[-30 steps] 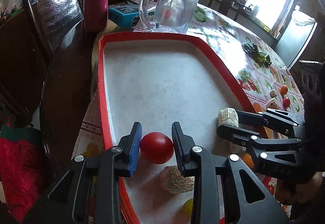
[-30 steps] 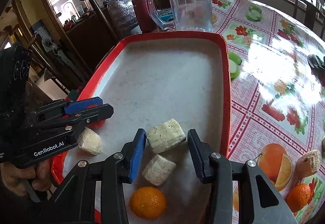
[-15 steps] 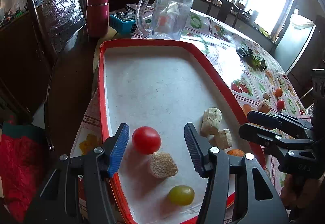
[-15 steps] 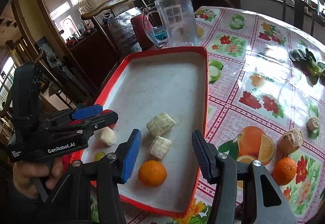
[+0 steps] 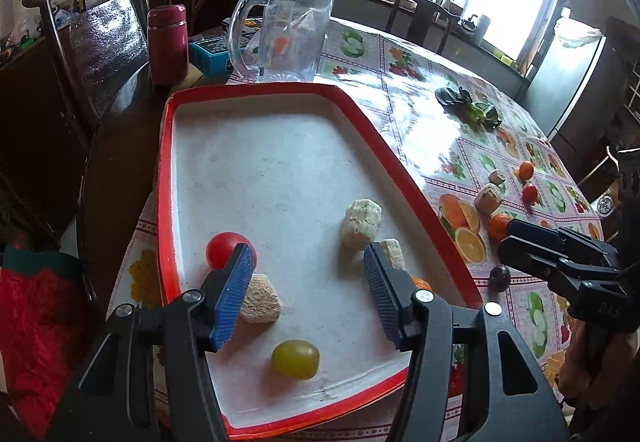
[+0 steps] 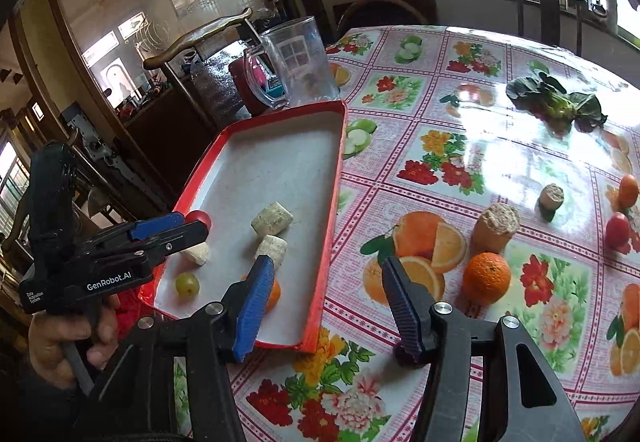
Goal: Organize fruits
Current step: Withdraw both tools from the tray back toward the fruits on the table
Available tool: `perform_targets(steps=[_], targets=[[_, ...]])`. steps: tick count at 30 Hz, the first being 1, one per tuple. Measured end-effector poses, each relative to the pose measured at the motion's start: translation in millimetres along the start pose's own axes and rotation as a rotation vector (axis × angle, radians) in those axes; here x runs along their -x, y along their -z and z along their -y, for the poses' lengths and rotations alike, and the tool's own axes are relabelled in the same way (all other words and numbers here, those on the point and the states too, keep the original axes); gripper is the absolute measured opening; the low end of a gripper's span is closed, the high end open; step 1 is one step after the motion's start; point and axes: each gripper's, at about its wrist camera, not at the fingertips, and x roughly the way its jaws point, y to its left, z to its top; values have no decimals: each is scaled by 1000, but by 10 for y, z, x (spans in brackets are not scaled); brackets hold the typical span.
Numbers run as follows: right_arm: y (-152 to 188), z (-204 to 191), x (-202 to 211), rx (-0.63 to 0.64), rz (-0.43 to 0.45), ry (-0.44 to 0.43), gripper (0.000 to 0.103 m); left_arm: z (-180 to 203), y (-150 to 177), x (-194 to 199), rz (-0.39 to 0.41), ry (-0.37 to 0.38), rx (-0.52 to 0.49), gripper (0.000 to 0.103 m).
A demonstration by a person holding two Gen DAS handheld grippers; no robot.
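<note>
Fruit-print oilcloth table (image 6: 500, 145) is carrying a red-rimmed white tray (image 5: 280, 169). Left gripper (image 5: 308, 286) is hovering over the tray's near end, jaws apart and empty; right gripper (image 6: 326, 306) is opening over the tray's right rim, also empty. Green grape (image 5: 295, 359), pale cut chunks (image 5: 362, 219) and red tomato (image 5: 222, 248) are lying inside; one loose orange (image 6: 486, 278) is sitting on the cloth, a clear glass mug (image 5: 288, 37) beyond.

Tomato (image 5: 224, 248) in tray (image 5: 404, 161), probably leftmost
</note>
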Motion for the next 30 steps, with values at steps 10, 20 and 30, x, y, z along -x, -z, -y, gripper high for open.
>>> perform_targets(steps=[10, 20, 30], targets=[[252, 502, 331, -91, 22, 81, 59, 304, 5, 54, 11, 45, -33, 63], [497, 942, 623, -160, 37, 151, 59, 770, 51, 3, -10, 105, -101, 63], [606, 1360, 833, -219, 58, 203, 59, 1320, 98, -105, -43, 169, -186, 63]])
